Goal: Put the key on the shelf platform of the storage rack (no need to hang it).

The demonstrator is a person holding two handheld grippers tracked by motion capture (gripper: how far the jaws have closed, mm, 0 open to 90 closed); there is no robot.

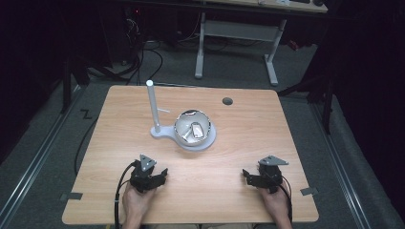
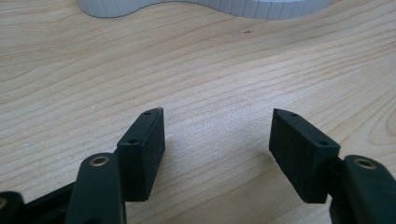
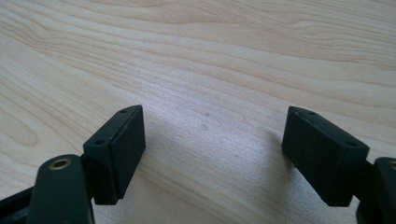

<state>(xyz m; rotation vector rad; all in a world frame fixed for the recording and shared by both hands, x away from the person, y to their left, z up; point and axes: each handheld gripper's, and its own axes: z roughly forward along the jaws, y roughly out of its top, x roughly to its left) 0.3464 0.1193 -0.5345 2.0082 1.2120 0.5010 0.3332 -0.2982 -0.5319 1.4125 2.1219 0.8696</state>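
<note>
A white stand (image 1: 165,132) with a tall upright post (image 1: 153,106) sits mid-table, and a shiny metal bowl (image 1: 192,127) rests on its round base. Something pale lies inside the bowl. My left gripper (image 1: 163,174) rests low at the front left of the table, held by a hand, jaws wide apart over bare wood (image 2: 217,133). The stand's base edge (image 2: 205,6) shows at the top of the left gripper view. My right gripper (image 1: 246,174) rests at the front right, also open over bare wood (image 3: 212,135). Neither holds anything.
The wooden table (image 1: 119,119) has a round cable hole (image 1: 227,101) near its far edge. Cables trail from both grippers off the front edge. Beyond the table stand a white desk frame (image 1: 236,33) and dark floor cables.
</note>
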